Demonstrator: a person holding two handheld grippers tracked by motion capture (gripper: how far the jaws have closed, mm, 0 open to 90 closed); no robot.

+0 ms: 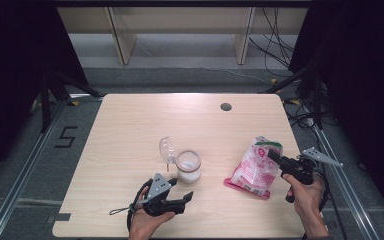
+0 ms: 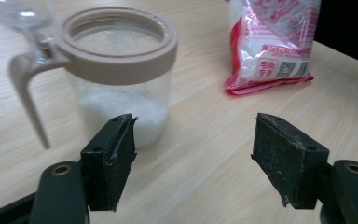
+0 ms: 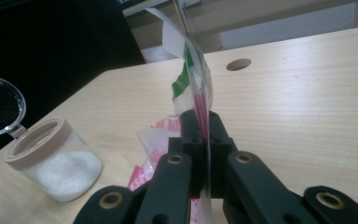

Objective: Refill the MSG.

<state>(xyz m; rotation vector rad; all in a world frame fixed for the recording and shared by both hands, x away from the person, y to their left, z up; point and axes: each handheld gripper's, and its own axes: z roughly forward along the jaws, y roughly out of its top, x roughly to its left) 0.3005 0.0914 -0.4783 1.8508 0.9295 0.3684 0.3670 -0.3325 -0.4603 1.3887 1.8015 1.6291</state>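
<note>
A clear jar (image 1: 188,166) with a beige rim holds white grains and stands near the table's middle; its clear lid (image 1: 167,148) is flipped open to the left. My left gripper (image 1: 182,189) sits just in front of it, open, with nothing between its jaws. In the left gripper view the jar (image 2: 121,74) stands beyond the left jaw of the gripper (image 2: 193,154), and the pink-and-white bag (image 2: 272,42) lies farther off. My right gripper (image 1: 271,155) is shut on the top edge of the bag (image 1: 254,167). In the right gripper view the gripper (image 3: 201,123) pinches the bag's film (image 3: 193,79), with the jar (image 3: 56,161) at lower left.
The wooden table (image 1: 145,120) has a round cable hole (image 1: 225,106) near its far edge. Wooden shelving legs and loose cables lie on the floor beyond the table. Dark curtains flank both sides.
</note>
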